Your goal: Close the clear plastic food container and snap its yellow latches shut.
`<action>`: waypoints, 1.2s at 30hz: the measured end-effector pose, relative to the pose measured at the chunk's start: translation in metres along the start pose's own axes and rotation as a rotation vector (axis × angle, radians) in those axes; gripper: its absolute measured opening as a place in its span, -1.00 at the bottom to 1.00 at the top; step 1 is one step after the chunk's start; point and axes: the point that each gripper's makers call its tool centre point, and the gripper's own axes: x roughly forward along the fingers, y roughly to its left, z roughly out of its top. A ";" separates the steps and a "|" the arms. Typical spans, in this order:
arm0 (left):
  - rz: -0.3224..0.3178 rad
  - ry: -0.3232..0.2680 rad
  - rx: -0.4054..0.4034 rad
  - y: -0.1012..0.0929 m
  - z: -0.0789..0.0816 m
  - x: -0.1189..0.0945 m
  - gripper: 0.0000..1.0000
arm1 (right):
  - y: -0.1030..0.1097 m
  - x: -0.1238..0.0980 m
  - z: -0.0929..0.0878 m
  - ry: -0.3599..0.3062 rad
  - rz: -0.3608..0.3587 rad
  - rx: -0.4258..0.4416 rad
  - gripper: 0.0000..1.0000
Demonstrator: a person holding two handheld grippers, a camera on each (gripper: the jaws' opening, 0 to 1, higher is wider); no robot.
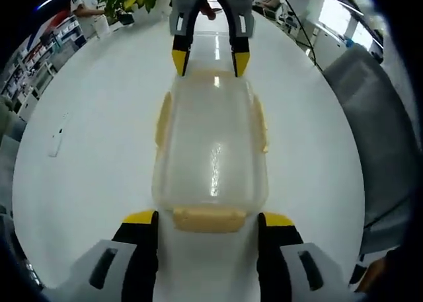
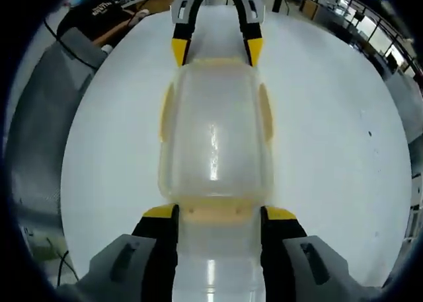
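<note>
Clear plastic container (image 1: 211, 147) lies on the white table (image 1: 92, 163), lid on, between my two grippers. My left gripper (image 1: 208, 226) and right gripper (image 2: 215, 219) both gape wide, straddling its end latches (image 1: 208, 217). Chairs (image 1: 377, 117) stand nearby.

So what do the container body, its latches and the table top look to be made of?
Container: looks like clear, slightly frosted plastic; the white table shows through it and a light streak glints on the lid.
Latches: opaque pale yellow, matte, probably plastic too.
Table: smooth, glossy white surface, reflecting ceiling lights; laminate or painted, cannot tell which.
</note>
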 end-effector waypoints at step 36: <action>-0.007 0.046 -0.004 -0.002 0.001 -0.003 -0.33 | -0.002 0.001 -0.002 0.085 0.006 -0.018 -0.24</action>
